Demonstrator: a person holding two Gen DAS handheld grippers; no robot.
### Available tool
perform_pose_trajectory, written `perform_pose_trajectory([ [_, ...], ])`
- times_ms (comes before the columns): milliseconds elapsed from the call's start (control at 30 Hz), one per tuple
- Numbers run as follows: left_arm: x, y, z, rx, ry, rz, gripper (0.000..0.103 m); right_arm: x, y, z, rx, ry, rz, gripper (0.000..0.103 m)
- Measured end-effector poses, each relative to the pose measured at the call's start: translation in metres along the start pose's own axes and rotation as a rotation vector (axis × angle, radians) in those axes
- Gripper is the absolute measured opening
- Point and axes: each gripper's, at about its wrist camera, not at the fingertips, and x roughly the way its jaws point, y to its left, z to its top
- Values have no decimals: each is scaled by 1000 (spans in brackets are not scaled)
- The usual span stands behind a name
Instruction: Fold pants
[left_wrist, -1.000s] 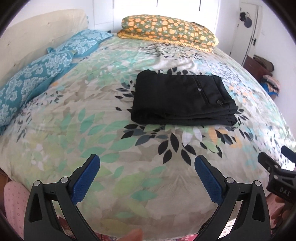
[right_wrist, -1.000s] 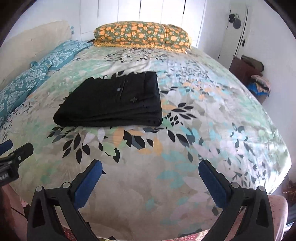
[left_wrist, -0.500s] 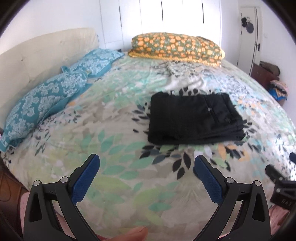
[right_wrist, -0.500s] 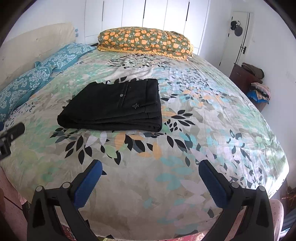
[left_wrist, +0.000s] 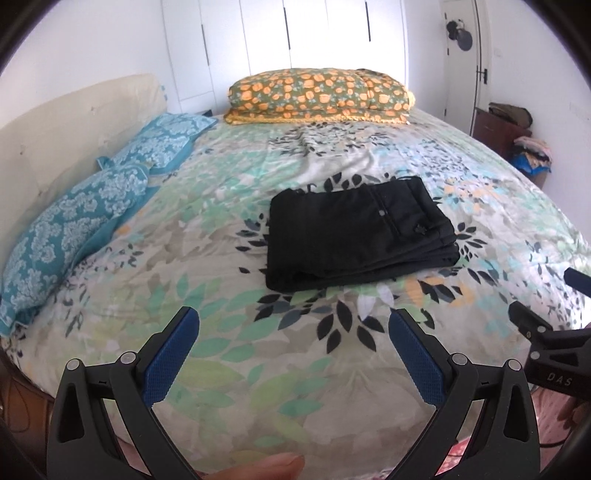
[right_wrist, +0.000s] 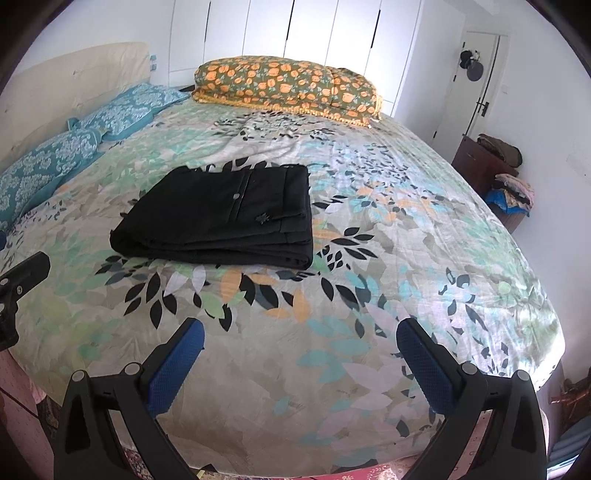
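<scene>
Black pants (left_wrist: 354, 232) lie folded in a flat rectangle in the middle of the bed; they also show in the right wrist view (right_wrist: 221, 218). My left gripper (left_wrist: 293, 325) is open and empty, held back over the bed's near edge, well short of the pants. My right gripper (right_wrist: 301, 336) is open and empty, also back at the near edge, to the right of the pants. Each gripper shows at the side of the other's view.
The bed (left_wrist: 207, 280) has a leaf-print cover. Two blue pillows (left_wrist: 74, 229) lie along the cream headboard on the left. An orange floral pillow (left_wrist: 317, 96) lies at the far side. A dark cabinet with clothes (right_wrist: 491, 162) stands by the right wall.
Both grippers have drawn back and lifted away from the folded pants, so more of the room shows. The pants have not moved. Both grippers stay open.
</scene>
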Motion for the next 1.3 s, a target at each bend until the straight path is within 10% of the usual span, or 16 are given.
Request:
perform_pose_trajectory([
  [1300, 18, 4, -10, -49, 129, -38, 102, -2, 11, -1, -28, 22, 9, 103],
])
